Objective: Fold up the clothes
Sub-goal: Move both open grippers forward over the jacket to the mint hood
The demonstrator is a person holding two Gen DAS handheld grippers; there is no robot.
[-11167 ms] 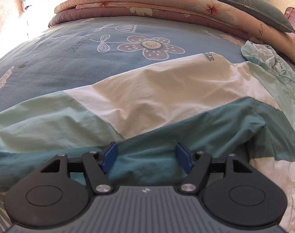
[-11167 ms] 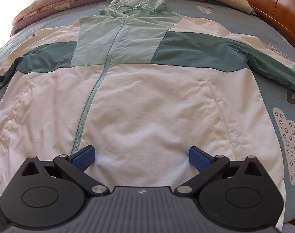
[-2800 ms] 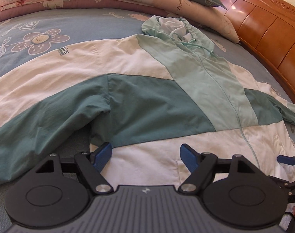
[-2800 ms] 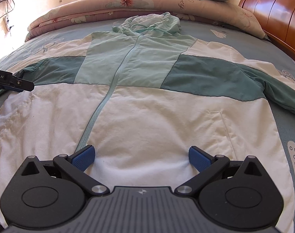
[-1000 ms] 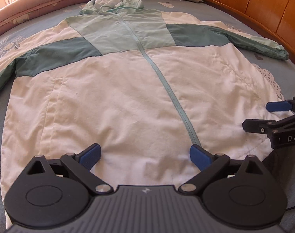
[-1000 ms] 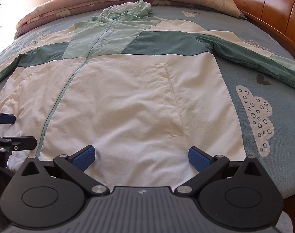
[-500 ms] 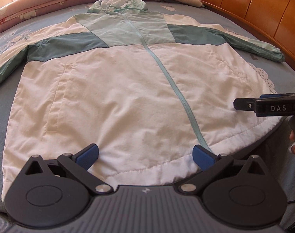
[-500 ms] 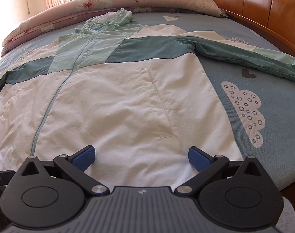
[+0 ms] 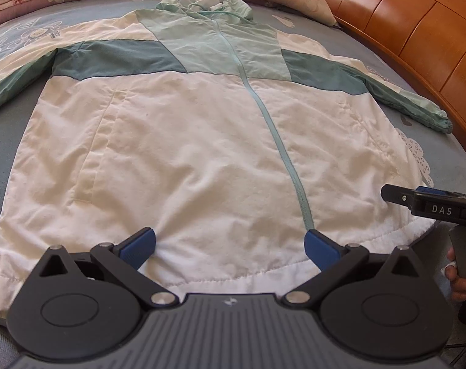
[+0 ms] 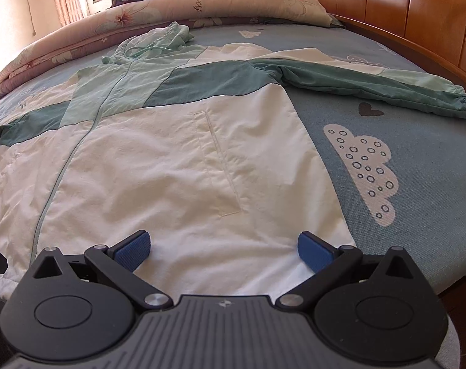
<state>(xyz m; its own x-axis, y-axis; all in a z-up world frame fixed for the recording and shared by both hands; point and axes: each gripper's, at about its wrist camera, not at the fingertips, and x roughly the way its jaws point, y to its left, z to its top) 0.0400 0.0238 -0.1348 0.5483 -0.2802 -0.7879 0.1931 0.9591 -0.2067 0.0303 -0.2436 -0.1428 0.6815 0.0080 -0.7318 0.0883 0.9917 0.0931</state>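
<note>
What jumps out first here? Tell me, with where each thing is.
A white, mint and teal hooded jacket lies front-up, spread flat across the blue patterned bedsheet, hood toward the folded floral quilt. Its sleeve stretches out toward the wooden headboard. The left gripper and right gripper are both open at the hem, holding nothing.
</note>
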